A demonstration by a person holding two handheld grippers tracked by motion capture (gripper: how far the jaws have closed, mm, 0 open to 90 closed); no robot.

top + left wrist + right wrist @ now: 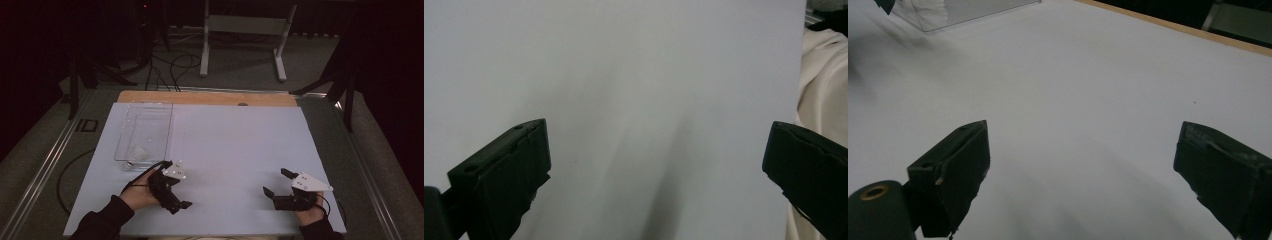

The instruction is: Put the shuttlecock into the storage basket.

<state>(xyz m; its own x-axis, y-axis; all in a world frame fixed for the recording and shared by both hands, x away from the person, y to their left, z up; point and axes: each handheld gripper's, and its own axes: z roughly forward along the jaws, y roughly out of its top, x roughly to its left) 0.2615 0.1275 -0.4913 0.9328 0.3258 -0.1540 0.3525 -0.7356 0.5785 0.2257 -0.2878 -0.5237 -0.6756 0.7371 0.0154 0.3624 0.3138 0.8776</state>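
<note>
A person's hands hold both grippers low over the white tabletop (230, 140), near its front edge. My left gripper (175, 192) is at the front left, just in front of a clear plastic box (168, 131). In the left gripper view its black jaws stand wide apart, and the left gripper (656, 145) has bare white surface between them. My right gripper (277, 182) is at the front right, open, its jaws pointing left and away. The right gripper (1083, 145) holds nothing. A small pale object (139, 151) lies inside the box.
The clear box (963, 10) stands on the left half of the table. A wooden strip (210, 97) runs along the far edge. Cream cloth (824, 85) lies past the table's near edge. Beyond the table are cables and a metal stand (245, 30) on the floor.
</note>
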